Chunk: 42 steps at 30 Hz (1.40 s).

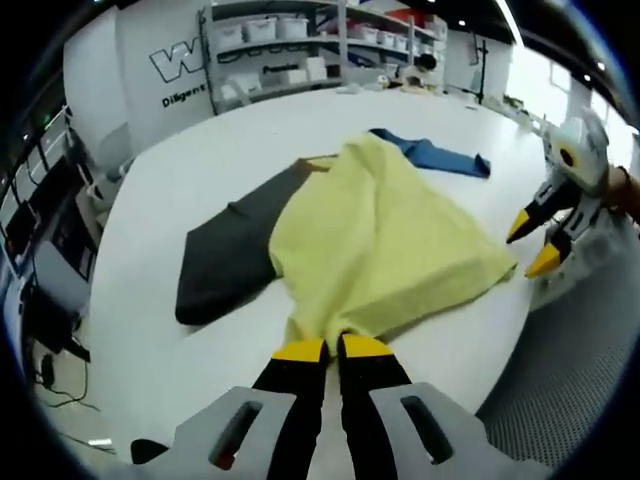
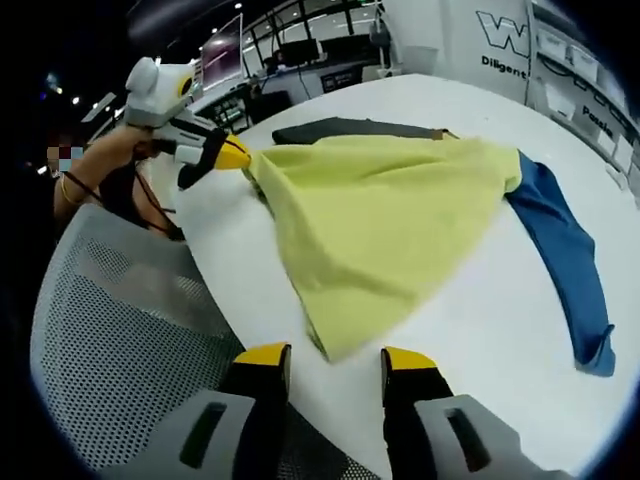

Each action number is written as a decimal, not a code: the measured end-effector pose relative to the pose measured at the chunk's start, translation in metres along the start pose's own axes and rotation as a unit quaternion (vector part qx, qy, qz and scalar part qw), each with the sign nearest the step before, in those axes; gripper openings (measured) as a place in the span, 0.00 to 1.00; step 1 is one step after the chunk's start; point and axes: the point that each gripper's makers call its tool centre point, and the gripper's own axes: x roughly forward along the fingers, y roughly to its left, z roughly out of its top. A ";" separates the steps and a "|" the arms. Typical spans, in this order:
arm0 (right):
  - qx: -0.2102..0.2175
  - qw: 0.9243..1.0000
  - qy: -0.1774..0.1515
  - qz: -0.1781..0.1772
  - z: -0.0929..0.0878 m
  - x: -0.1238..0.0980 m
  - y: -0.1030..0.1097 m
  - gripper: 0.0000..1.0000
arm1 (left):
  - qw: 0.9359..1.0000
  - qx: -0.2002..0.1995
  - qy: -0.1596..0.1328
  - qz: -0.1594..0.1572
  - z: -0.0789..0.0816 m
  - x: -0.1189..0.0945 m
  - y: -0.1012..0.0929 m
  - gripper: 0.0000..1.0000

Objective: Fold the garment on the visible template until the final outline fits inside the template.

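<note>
A white table carried a yellow garment spread partly over a dark template, with a blue cloth beside it. The left gripper had its jaws closed on the garment's edge. The right gripper stood open, empty, just short of the garment's corner.

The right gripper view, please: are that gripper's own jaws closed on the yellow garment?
No, the right gripper stands open, its yellow-tipped jaws apart just short of the yellow garment.
</note>
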 end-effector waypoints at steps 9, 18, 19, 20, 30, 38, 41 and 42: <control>-0.015 1.000 -0.001 -0.011 0.002 0.003 -0.005 0.17 | 1.000 0.007 0.006 -0.003 -0.002 0.002 -0.001 0.06; -0.052 0.999 0.013 -0.008 -0.002 0.007 -0.004 0.00 | 1.000 0.014 0.011 -0.008 -0.004 0.002 -0.003 0.06; -0.054 0.998 0.012 -0.008 -0.002 0.007 -0.004 0.00 | 1.000 0.015 0.012 -0.009 -0.004 0.002 -0.004 0.06; -0.057 0.998 0.012 -0.005 -0.002 0.006 -0.002 0.00 | 1.000 0.017 0.012 -0.010 -0.004 0.002 -0.005 0.06; -0.052 0.999 -0.004 -0.017 0.008 -0.009 -0.011 0.00 | 0.999 0.040 0.017 -0.011 -0.001 0.001 -0.010 0.06; -0.051 0.997 -0.047 -0.037 0.044 -0.032 -0.022 0.00 | 0.999 0.048 0.015 -0.012 0.003 0.002 -0.014 0.06; -0.054 0.996 -0.054 -0.036 0.055 -0.033 -0.022 0.00 | 0.998 0.053 0.014 -0.013 0.004 0.001 -0.017 0.06; -0.057 0.996 -0.057 -0.035 0.059 -0.033 -0.021 0.00 | 0.998 0.056 0.014 -0.014 0.004 0.001 -0.018 0.06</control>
